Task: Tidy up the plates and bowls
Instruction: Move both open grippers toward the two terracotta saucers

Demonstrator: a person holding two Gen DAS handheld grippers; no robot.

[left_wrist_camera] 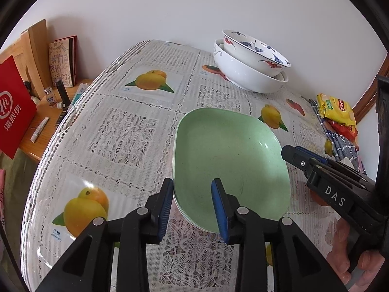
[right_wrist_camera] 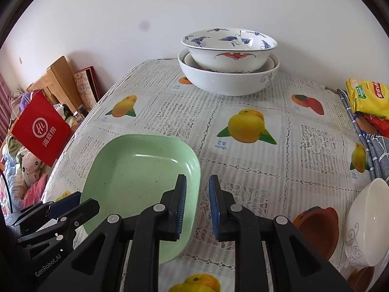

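Several green plates (left_wrist_camera: 231,155) sit nested in a stack at the lower centre of the left wrist view, flat on the fruit-print tablecloth (left_wrist_camera: 136,126). The left gripper (left_wrist_camera: 193,206) straddles the stack's near rim, its jaws part open, pads clear of the plate. In the right wrist view the right gripper (right_wrist_camera: 197,206) straddles the opposite rim, jaws narrowly parted, gripping nothing. This looks like the release after setting down. Next, both should back off and go for the loose white bowl (right_wrist_camera: 367,221) at lower right, probably bound for the stacked bowls (right_wrist_camera: 228,60) at upper centre.
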